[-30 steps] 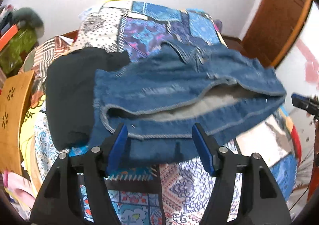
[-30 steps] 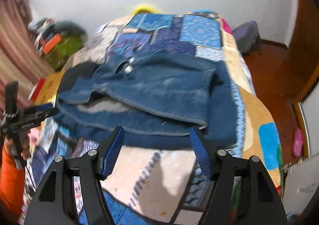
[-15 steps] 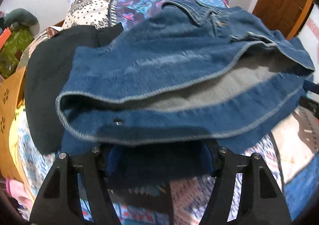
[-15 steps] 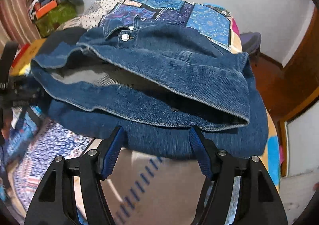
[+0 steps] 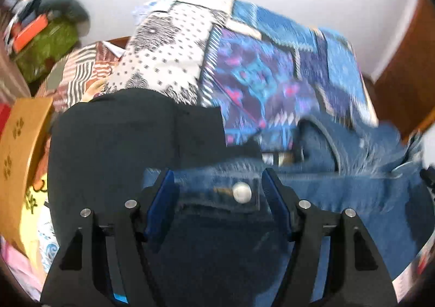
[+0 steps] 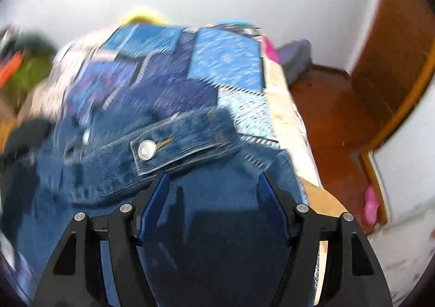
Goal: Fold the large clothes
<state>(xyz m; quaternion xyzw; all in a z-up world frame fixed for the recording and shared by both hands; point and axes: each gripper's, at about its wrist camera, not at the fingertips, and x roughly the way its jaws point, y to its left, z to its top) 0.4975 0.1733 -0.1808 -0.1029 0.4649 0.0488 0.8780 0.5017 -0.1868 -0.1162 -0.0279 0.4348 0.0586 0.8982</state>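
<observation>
A blue denim jacket [image 5: 339, 198] lies on the patchwork bedspread [image 5: 258, 76]; it also shows in the right wrist view [image 6: 114, 163]. My left gripper [image 5: 217, 179] is open, its fingers on either side of a denim band with a metal button [image 5: 242, 192]. My right gripper [image 6: 212, 179] is open over the jacket's dark denim, just below a cuff with a metal button [image 6: 147, 150]. Both views are blurred by motion.
A black garment [image 5: 122, 138] lies left of the jacket. A tan wooden panel [image 5: 16, 157] stands at the left. Cluttered green and orange things [image 5: 46, 35] sit at the far left. A wooden door [image 6: 402, 62] and floor are right of the bed [image 6: 282, 105].
Both grippers have pushed forward and down onto the jacket. The jacket's open hem with the grey lining has dropped out of sight; a buttoned band now sits between each pair of fingers.
</observation>
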